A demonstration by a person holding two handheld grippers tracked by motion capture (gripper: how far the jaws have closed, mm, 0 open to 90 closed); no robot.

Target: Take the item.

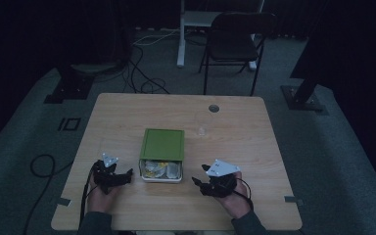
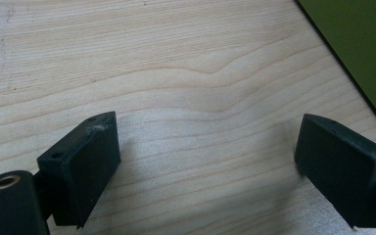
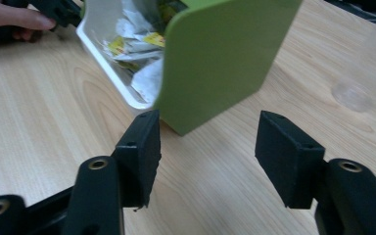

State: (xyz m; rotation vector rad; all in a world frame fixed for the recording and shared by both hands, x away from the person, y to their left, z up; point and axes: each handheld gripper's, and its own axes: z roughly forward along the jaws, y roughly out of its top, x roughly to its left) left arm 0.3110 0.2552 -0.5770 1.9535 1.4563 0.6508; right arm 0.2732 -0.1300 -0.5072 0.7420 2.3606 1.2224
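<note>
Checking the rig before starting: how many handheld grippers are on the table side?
2: the left gripper sits left of the green box, the right gripper to its right, both with fingers apart.

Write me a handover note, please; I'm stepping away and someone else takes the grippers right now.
Left gripper: open, holding nothing, resting on the table left of the green box.
Right gripper: open, nothing between its jaws, pointed at the box's near right corner.
White tray is slid partly out of the box toward you, sachets inside it.
Done: tray exposed. Left: nothing gripped yet; probably take hold of the box or a sachet.
</note>
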